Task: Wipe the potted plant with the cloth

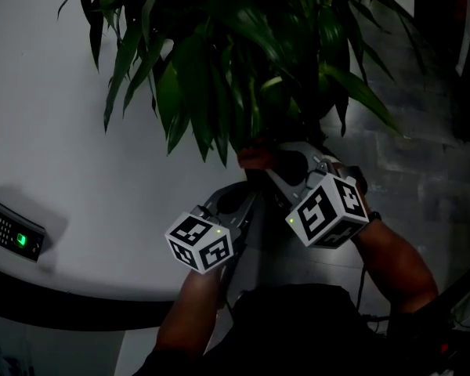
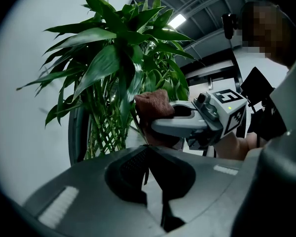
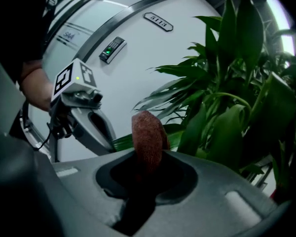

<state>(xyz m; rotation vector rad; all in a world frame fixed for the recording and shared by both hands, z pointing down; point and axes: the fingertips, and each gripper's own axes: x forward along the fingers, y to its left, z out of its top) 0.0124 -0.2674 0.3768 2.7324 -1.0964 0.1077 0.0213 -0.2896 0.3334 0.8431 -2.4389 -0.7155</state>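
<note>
the right gripper [image 3: 147, 169] has its jaws clamped on a reddish-brown knitted cloth [image 3: 148, 137], which sticks up from them in a folded wad. the cloth touches a long green leaf [image 3: 124, 142] of the leafy green potted plant [image 2: 113, 73]. the left gripper [image 2: 147, 154] is closed tight, seemingly pinching that leaf's tip. both grippers sit close together under the foliage, beside a white curved wall [image 1: 47, 92] with a small dark keypad [image 1: 12, 227].
</note>
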